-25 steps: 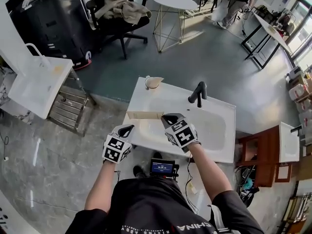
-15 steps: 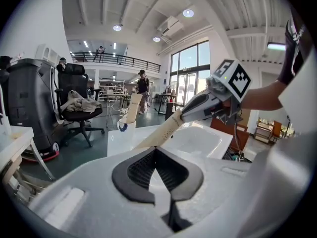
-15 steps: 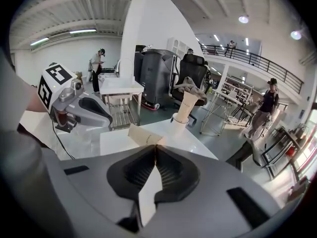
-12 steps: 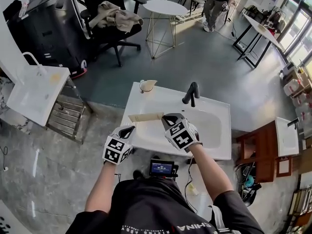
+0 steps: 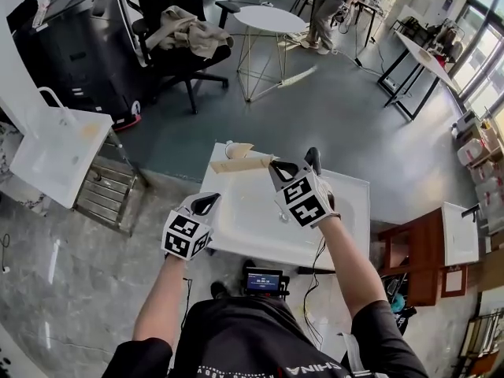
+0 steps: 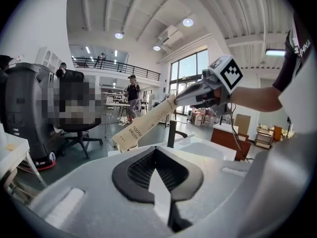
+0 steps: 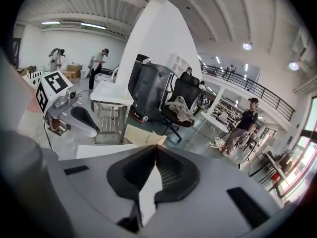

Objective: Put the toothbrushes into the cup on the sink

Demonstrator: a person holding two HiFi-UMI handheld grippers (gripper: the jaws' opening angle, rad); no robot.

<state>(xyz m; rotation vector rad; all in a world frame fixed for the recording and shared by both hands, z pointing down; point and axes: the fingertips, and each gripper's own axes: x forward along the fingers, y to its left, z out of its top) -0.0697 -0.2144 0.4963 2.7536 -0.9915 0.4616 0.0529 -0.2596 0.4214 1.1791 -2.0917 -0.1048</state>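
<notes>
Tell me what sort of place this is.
Probably an open lab or workshop hall, not a real bathroom: the white sink stands alone on a bare concrete floor, with an office chair and round table beyond it, and a railed mezzanine overlooks the room.

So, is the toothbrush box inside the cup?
Out of the cup: the right gripper holds the toothbrush box in the air.

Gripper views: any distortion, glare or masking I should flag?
Left gripper view: fisheye, black corners, privacy mosaic at left; toothbrush box print sharp. Right gripper view: same fisheye, window at lower right blown out. Head view: straight edges bend, sun patch by the round table.
</notes>
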